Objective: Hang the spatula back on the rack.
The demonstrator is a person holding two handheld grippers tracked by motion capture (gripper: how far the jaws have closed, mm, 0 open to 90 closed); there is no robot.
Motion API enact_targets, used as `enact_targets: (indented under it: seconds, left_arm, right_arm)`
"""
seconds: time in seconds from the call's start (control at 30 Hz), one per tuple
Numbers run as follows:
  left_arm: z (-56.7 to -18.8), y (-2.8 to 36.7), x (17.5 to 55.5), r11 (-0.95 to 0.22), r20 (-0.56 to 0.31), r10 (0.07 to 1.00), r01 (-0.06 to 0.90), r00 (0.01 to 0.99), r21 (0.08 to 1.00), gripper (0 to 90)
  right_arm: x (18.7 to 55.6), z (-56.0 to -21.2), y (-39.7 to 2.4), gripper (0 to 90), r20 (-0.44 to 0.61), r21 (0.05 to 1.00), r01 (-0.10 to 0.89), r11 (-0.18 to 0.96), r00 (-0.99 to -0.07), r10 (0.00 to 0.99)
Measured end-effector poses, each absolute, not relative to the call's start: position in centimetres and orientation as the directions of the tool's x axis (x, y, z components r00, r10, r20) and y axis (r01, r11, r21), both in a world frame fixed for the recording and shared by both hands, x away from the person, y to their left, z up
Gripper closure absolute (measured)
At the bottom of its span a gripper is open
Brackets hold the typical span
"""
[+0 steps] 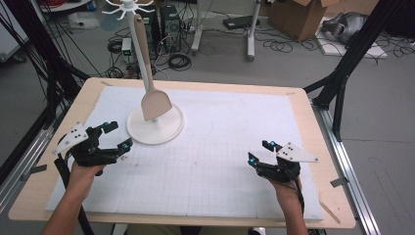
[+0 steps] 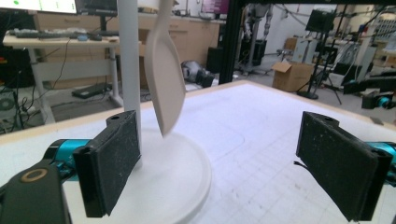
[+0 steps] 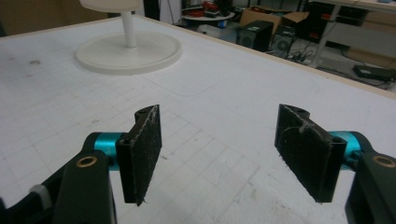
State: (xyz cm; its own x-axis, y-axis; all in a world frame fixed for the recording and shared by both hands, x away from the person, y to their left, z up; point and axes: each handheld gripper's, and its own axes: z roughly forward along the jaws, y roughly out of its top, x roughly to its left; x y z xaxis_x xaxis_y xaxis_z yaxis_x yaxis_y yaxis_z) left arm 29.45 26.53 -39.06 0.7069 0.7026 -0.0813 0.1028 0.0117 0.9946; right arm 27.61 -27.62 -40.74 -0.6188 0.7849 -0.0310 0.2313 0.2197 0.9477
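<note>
Matt, seemingly wooden spatula (image 1: 155,100)

The high view looks down and forward over the whole table (image 1: 303,105). Each gripper view sits low and close above the mat, facing along its jaws. All three views share the white stand (image 1: 155,125) (image 2: 177,182) (image 3: 128,51).

The right gripper (image 3: 217,156) is hovering low over the white gridded mat (image 3: 219,98), its two black jaws standing wide apart with nothing between them. Farther off, the stand (image 3: 129,49) is sitting on the mat, its round base lying flat and its pole rising from the middle. Beyond the table edge, boxes and cables are lying on the floor.
</note>
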Motion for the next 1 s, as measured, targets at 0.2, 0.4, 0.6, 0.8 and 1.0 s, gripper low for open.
enact_targets:
  seconds: [0.2, 0.4, 0.6, 0.8, 1.0]
  left_arm:
    - [-40.3, 26.3, 28.9, 0.002, -0.089, 0.712, 0.126, 0.697, 0.992, 14.2]
    - [-40.8, 25.9, 28.6, 0.001, -0.097, 0.707, 0.136, 0.700, 0.991, 14.5]
    - [-41.1, 25.6, 28.7, -0.004, -0.100, 0.707, 0.145, 0.700, 0.989, 14.6]
    - [-41.5, 25.6, 28.7, 0.003, -0.113, 0.713, 0.159, 0.692, 0.987, 14.6]
    - [-41.8, 25.5, 28.8, 0.011, -0.118, 0.723, 0.158, 0.681, 0.987, 14.7]
  right_arm:
    - [27.0, -41.7, -28.1, 29.9, -0.025, 0.949, 0.240, 0.206, -0.592, 0.805]
    - [26.7, -42.2, -27.9, 29.8, -0.021, 0.945, 0.251, 0.209, -0.591, 0.806]
    - [26.7, -42.2, -27.9, 29.8, -0.031, 0.947, 0.243, 0.212, -0.587, 0.809]
    - [26.6, -42.3, -28.0, 29.8, -0.015, 0.945, 0.255, 0.203, -0.589, 0.808]
    - [26.7, -42.3, -28.2, 29.8, -0.014, 0.946, 0.254, 0.202, -0.590, 0.808]
